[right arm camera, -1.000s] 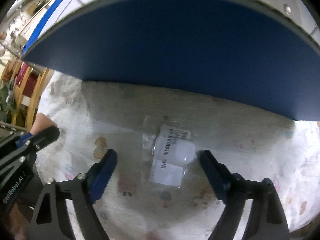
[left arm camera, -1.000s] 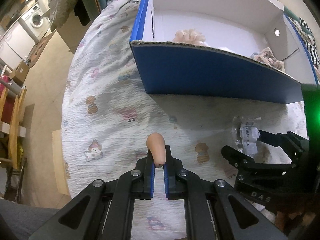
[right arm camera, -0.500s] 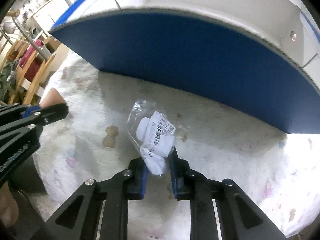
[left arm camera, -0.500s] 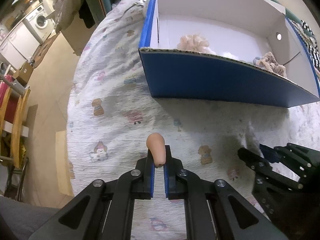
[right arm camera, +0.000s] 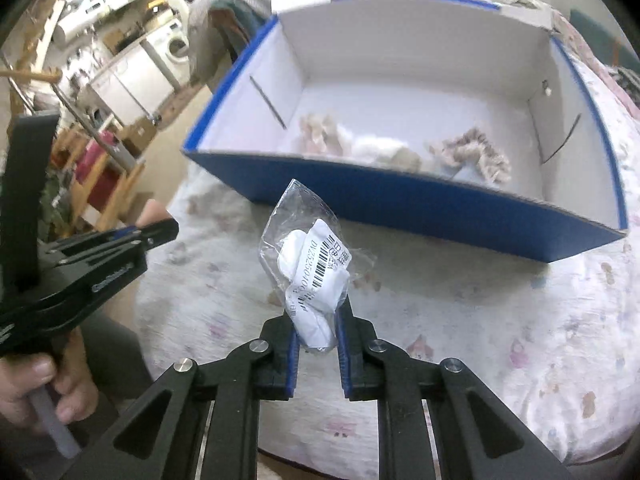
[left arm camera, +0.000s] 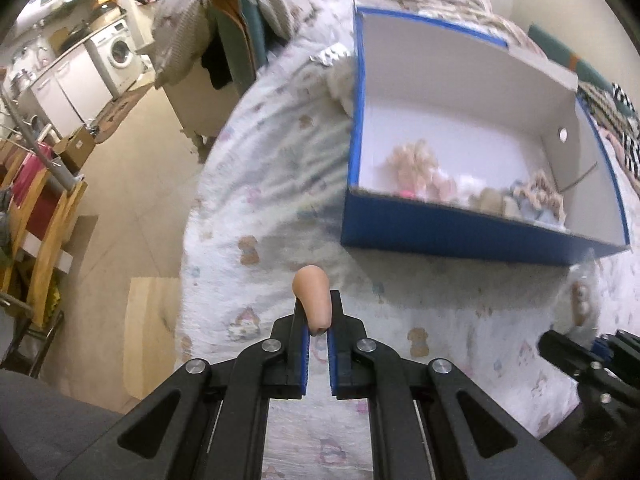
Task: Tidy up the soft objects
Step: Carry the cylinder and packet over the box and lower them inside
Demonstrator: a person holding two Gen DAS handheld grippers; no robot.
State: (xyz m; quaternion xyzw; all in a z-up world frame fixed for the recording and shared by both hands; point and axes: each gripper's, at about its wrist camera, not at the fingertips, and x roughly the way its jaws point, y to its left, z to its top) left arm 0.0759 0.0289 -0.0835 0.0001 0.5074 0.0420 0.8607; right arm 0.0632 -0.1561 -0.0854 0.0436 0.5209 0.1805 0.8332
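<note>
My left gripper point(left arm camera: 317, 322) is shut on a tan, drop-shaped soft sponge point(left arm camera: 312, 298) and holds it above the quilt, left of and before the box. My right gripper point(right arm camera: 317, 330) is shut on a clear plastic bag with a white soft item and barcode label point(right arm camera: 316, 264), held up in front of the box's near wall. The blue box with white inside point(left arm camera: 460, 236) point(right arm camera: 400, 204) is open at the top and holds several fluffy soft items point(left arm camera: 416, 164) point(right arm camera: 472, 156). The left gripper also shows in the right wrist view point(right arm camera: 160, 229).
The box stands on a quilt with cartoon prints point(left arm camera: 260, 168) point(right arm camera: 500, 320) over a rounded table. Its left edge drops to the floor point(left arm camera: 132, 184). A chair draped with clothes point(left arm camera: 224, 40), a washing machine point(left arm camera: 120, 46) and wooden chairs point(left arm camera: 36, 240) stand at the left.
My right gripper closed on the plastic bag and lifted it off the quilt. Both grippers rose and pulled back, so the inside of the box now shows. The left still holds the sponge.
</note>
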